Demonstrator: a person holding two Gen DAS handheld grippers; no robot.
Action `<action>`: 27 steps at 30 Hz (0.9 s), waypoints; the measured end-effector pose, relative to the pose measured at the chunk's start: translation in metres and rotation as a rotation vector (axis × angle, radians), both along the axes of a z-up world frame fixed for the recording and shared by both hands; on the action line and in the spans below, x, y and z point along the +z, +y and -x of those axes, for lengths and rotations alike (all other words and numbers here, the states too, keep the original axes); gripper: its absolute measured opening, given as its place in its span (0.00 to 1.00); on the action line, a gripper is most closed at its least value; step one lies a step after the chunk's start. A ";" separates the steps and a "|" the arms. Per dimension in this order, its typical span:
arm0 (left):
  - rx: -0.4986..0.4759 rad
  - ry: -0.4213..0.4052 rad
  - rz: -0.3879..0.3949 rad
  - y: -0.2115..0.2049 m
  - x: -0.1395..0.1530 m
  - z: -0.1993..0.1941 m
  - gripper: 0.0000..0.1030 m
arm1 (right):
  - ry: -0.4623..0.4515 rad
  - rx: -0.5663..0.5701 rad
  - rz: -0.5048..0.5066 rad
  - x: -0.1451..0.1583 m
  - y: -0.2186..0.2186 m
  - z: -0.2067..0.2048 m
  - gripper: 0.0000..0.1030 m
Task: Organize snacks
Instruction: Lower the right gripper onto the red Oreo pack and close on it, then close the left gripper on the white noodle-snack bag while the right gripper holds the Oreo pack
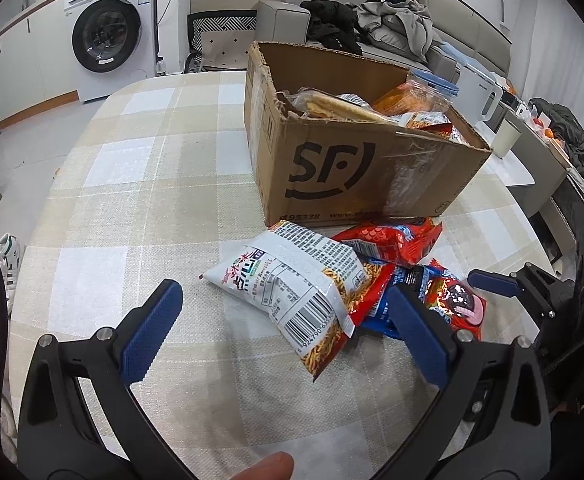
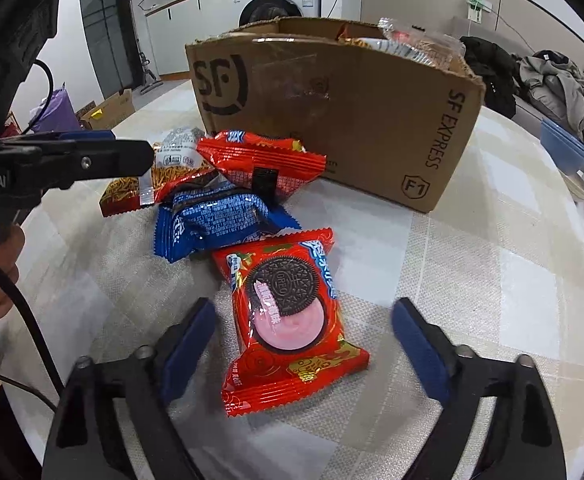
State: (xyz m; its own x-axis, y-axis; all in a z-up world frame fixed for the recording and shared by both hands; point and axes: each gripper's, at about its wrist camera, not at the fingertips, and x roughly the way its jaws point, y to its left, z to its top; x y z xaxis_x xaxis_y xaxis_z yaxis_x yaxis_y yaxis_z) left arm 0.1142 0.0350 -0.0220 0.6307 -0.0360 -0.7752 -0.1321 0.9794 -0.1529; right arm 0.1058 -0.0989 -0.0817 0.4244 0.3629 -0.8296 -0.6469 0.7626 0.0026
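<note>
A white and orange noodle-snack bag [image 1: 295, 284] lies on the checked tablecloth [image 1: 140, 184] between the fingers of my open left gripper [image 1: 284, 296]. Beside it lie a red pack [image 1: 391, 240], a blue pack [image 2: 212, 220] and a red Oreo pack [image 2: 288, 320]. My open right gripper [image 2: 303, 312] straddles the Oreo pack, apart from it. The SF cardboard box [image 1: 351, 176] behind the packs holds several snacks. The left gripper also shows in the right wrist view [image 2: 92, 156], and the right gripper in the left wrist view [image 1: 491, 280].
A sofa with piled clothes [image 1: 387, 20] stands behind the table. A washing machine [image 1: 112, 40] is at the far left. A side table with a white kettle [image 1: 483, 96] and cup [image 1: 505, 138] is on the right. The table edge curves close on the left.
</note>
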 end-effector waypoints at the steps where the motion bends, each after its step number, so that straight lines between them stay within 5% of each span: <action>1: 0.000 0.001 -0.002 0.000 0.000 0.000 0.99 | -0.006 0.007 -0.002 0.001 -0.001 0.001 0.71; 4: 0.001 0.002 0.005 0.001 -0.001 -0.001 0.99 | -0.013 0.047 -0.014 0.001 -0.002 0.005 0.56; 15: -0.006 0.010 0.002 -0.002 -0.005 -0.003 0.99 | -0.003 0.061 -0.031 0.003 -0.007 0.006 0.55; 20: 0.001 0.022 0.004 -0.002 -0.008 -0.005 0.99 | 0.006 0.050 -0.058 0.006 -0.013 0.005 0.44; 27: 0.027 0.050 0.070 0.010 -0.016 -0.011 0.99 | -0.008 0.035 -0.038 0.009 -0.027 0.002 0.44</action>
